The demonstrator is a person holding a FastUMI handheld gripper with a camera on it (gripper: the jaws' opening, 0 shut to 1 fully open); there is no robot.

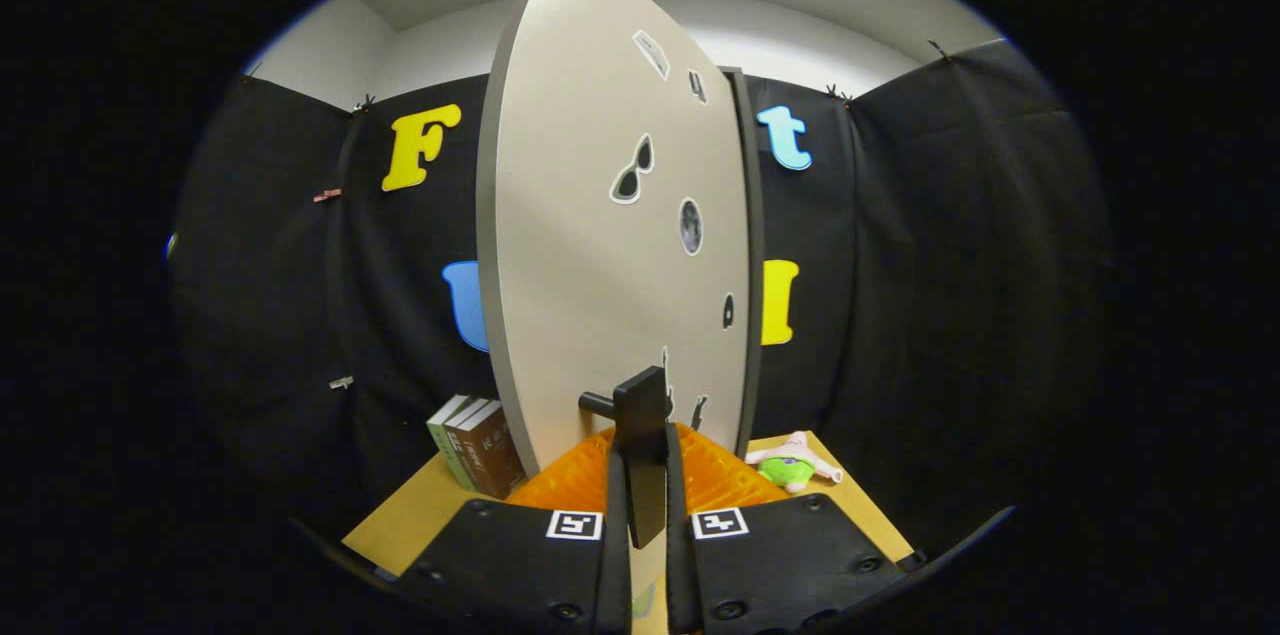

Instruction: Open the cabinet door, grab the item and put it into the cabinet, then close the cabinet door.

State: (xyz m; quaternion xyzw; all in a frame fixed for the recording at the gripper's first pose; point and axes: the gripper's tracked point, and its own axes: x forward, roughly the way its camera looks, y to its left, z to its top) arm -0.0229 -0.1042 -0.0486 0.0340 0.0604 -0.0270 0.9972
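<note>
The cabinet door (600, 245) is a tall pale panel with small stickers, and it stands right in front of me. It is turned at an angle, with its left edge toward me and its right side against the dark cabinet frame (748, 265). Its black bar handle (640, 405) sticks out low on the panel. My gripper (645, 460) is shut on that handle, one finger on each side. A small pink and green plush toy (790, 467) lies on the wooden table (410, 520) to the right of the door, beyond my fingers.
Three books (475, 455) stand leaning on the table left of the door's lower corner. Black cloth walls close in the booth behind and on both sides. The table's front edges run close to either side of my fingers.
</note>
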